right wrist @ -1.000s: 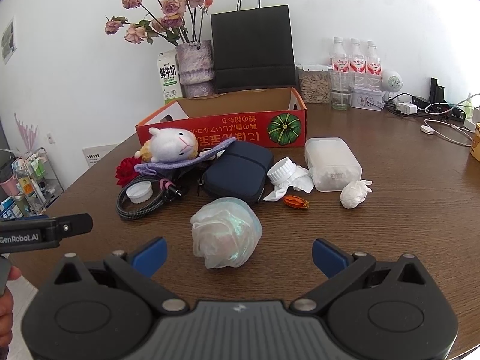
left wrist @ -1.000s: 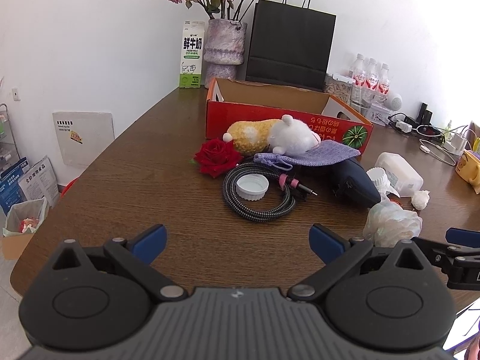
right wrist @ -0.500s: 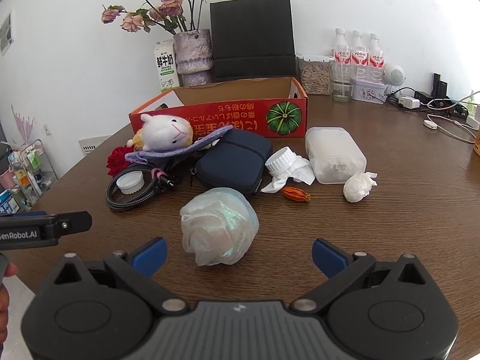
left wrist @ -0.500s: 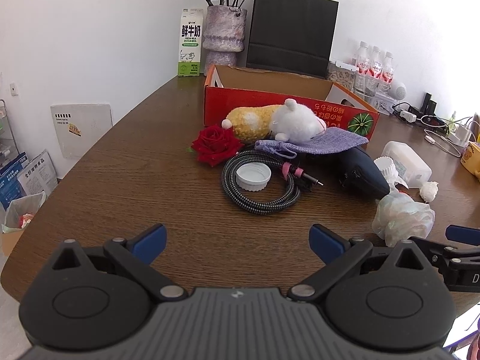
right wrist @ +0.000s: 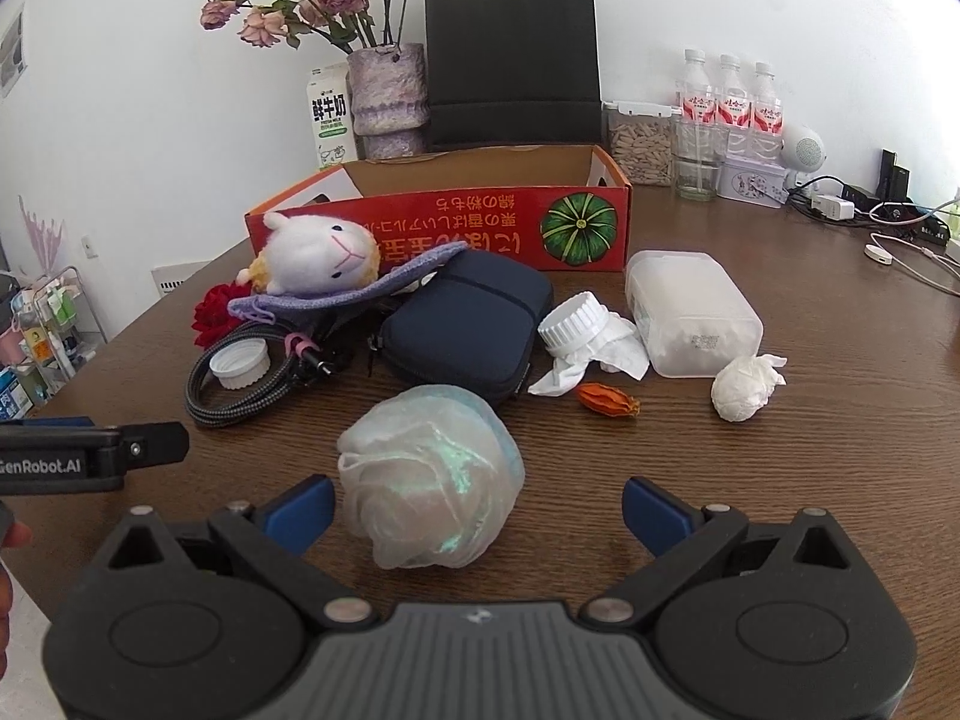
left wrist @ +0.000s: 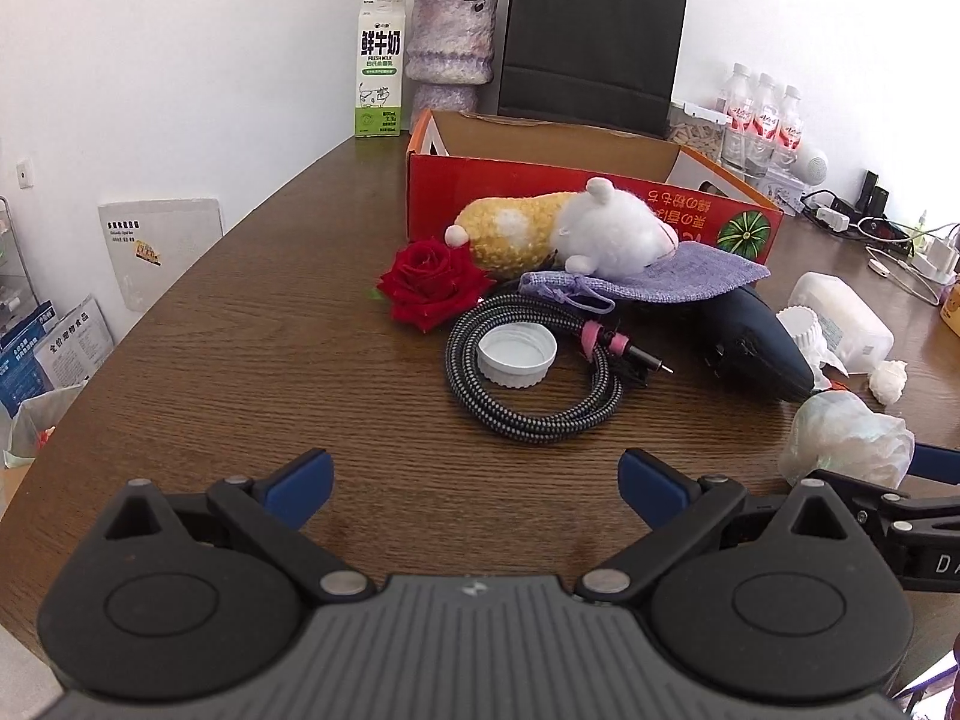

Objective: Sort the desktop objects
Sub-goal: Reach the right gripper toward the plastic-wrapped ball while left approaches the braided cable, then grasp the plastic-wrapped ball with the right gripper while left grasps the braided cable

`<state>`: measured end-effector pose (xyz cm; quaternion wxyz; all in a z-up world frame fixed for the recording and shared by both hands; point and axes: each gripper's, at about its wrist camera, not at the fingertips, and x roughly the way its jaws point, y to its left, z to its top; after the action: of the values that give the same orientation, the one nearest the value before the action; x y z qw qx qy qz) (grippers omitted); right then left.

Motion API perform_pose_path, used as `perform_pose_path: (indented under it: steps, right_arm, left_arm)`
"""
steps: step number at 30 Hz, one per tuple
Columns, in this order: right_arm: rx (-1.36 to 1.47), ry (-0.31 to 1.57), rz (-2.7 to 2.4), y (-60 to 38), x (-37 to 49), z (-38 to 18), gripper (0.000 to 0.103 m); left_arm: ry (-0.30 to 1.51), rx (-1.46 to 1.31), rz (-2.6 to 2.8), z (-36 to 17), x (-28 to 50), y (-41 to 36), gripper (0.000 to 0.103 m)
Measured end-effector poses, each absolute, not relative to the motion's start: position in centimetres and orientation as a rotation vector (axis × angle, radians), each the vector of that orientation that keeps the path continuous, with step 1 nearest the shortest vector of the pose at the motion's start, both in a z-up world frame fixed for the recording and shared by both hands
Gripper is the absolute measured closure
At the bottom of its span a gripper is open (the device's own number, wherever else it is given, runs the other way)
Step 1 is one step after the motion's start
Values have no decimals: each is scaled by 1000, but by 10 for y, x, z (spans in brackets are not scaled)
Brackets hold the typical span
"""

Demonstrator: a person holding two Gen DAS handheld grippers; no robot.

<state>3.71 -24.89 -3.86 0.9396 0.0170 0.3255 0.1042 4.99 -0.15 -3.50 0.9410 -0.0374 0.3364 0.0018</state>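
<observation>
While both grippers hover low over the near edge of the brown bench (left wrist: 240, 312), neither grasps anything. Left gripper (left wrist: 474, 480) — fingers released, spread wide over bare wood. Right gripper (right wrist: 477, 510) — fingers also released, with the iridescent mesh ball (right wrist: 429, 474) sitting between the blue tips, closer to the left one; I can't tell whether it touches it.

Clutter sits mid-bench in front of the red cardboard box (right wrist: 480, 222), which stands open at the far side. From left: red rose (left wrist: 429, 285), then the coiled braided cable (left wrist: 528, 408) with a white cap (left wrist: 517, 354) lying inside the loop. A sheep plush (right wrist: 318, 252) lies on a purple pouch (left wrist: 660, 276), which drapes over the dark blue case (right wrist: 465, 324). Right of the case: white ridged lid (right wrist: 570, 324) on crumpled tissue, a frosted plastic container (right wrist: 690, 306), a small orange dried thing (right wrist: 606, 401), and a wadded tissue ball (right wrist: 744, 387).

Far behind the box: milk carton (left wrist: 379, 66), vase of dried roses (right wrist: 389, 99), black paper bag (right wrist: 513, 60), water bottles (right wrist: 729, 99).
</observation>
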Motion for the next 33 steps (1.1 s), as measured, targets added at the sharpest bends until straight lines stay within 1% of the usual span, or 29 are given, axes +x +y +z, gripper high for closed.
perform_pose_path:
  steps: [4,6,8,10,14,24,33]
  right_arm:
    - [29,660,237,-246,44,-40,16]
    - [34,660,259,-244,46,-41,39]
    - [64,663,296,-246,48,-42,49]
    - [77,658,308,-247,49,-43,53]
    - [80,638,307,-251,50,-43,56]
    - [46,598,222,-266,58,-43,56]
    - [19,566,192,-270,63,-51,56]
  left_arm:
    - [690,-73,5,-37,56,-1,0]
    - [694,-72,4,-38,58,-1,0]
    - [697,-71,4,-39,61,-1,0]
    - [700,-69,3,-40,63,-2,0]
    - [699,-60,-13,-40,68,-3,0]
    - [705,7,-64,-39,94,-21,0]
    - [731,43,-67,-49,117,-31,0]
